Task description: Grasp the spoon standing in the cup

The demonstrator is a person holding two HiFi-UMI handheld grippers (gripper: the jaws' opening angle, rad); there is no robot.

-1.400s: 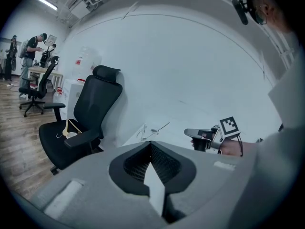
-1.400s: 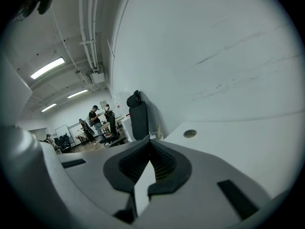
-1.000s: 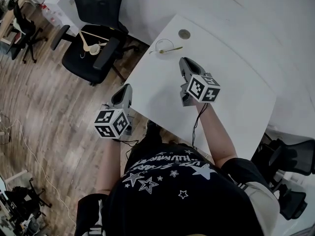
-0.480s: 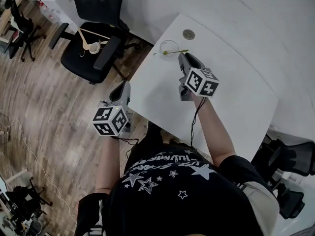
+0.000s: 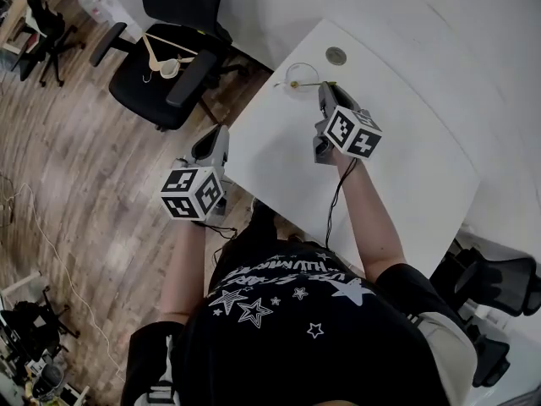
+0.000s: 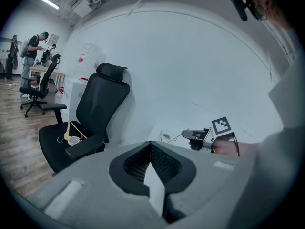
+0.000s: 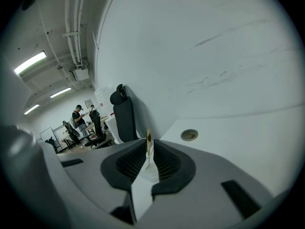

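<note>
I hold the right hand-held gripper at the height of the spoon, which stands in the clear cup near the far corner of the desk. The handle sits between the jaws, which are closing. A sliver of gap shows, so I judge the grip not yet made. The left hand-held gripper hangs beyond the desk edge, jaws together and empty, clear of the approach.

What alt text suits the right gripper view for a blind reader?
The jaws of the right gripper are closing on either side of a thin gold-coloured spoon standing in a clear glass cup. Behind lie a white table with a round grey cap and a black office chair.
</note>
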